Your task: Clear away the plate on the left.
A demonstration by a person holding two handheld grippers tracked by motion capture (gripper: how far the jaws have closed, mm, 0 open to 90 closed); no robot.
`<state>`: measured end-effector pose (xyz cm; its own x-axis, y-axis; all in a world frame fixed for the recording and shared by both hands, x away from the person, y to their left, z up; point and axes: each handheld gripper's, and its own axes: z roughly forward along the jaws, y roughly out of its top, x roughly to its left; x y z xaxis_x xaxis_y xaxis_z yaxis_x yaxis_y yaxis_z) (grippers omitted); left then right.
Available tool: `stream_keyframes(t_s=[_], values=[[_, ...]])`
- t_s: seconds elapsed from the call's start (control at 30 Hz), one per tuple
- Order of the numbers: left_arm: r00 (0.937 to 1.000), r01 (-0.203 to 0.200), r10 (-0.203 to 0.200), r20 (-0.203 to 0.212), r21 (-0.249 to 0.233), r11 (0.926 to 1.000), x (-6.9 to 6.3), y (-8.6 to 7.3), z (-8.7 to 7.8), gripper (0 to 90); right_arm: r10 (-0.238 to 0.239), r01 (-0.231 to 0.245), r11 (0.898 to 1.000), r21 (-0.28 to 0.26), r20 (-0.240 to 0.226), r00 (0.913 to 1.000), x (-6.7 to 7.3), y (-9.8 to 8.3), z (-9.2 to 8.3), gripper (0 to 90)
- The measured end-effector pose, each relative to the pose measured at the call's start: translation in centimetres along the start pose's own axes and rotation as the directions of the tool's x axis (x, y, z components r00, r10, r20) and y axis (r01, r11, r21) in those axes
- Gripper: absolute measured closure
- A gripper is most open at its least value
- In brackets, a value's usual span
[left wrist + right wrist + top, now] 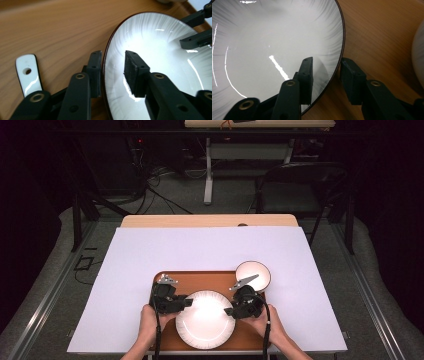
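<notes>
Nearest the person, two forearms came in from the bottom edge of the high view, each hand wrapped round a black gripper with a cable trailing back along the wrist. The left gripper sat at the left rim of the white plate, and the right gripper sat at the plate's right rim, so the plate lay between them on the near half of the brown wooden tray. In the left gripper view the jaws straddled the plate's dark-edged rim, one pad outside over the tray and the other over the white inside, with a clear gap on both sides; they stood partly open and pressed on nothing. Just beside the outer jaw lay a small white handle with a hole, flat on the wood. In the right gripper view the same held: one pad over the plate's glossy inside, the other over the tray, the rim running between them untouched, the jaws partly open and holding nothing. Farther off, at the tray's far right corner, stood a small white bowl, close behind the right gripper. The tray rested on a pale sheet covering the table, whose wooden far edge showed beyond it. Past that lay a dark floor with cables and a folding chair.
</notes>
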<state>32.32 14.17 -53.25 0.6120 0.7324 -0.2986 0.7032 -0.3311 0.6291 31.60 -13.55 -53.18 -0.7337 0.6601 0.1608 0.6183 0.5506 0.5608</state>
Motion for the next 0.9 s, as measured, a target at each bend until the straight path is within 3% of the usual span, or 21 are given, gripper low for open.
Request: stream_keyframes(t_s=[0.17,0.4,0.63,0.9], values=[[0.9984,-0.045,0.044,-0.036,-0.024,0.9987,-0.6,0.3,-0.9,43.0,0.002,-0.002,1.0,-0.02,0.002,1.0,0.0,-0.1,-0.9,43.5],[0.9924,-0.119,0.118,-0.034,-0.038,0.9921,-0.6,0.4,-2.6,28.6,-0.06,0.06,0.996,-0.068,0.004,0.9982,0.2,-0.4,-2.3,20.0],[0.9903,-0.133,0.131,-0.047,-0.06,0.9893,-0.2,0.1,-4.3,21.4,-0.085,0.086,0.991,-0.103,0.017,0.9963,0.2,-0.8,-3.8,13.8],[0.9881,-0.139,0.135,-0.074,-0.049,0.9891,0.2,-0.2,-5.5,16.2,-0.085,0.09,0.987,-0.131,0.048,0.9952,-0.5,-1.9,-5.9,4.7]])
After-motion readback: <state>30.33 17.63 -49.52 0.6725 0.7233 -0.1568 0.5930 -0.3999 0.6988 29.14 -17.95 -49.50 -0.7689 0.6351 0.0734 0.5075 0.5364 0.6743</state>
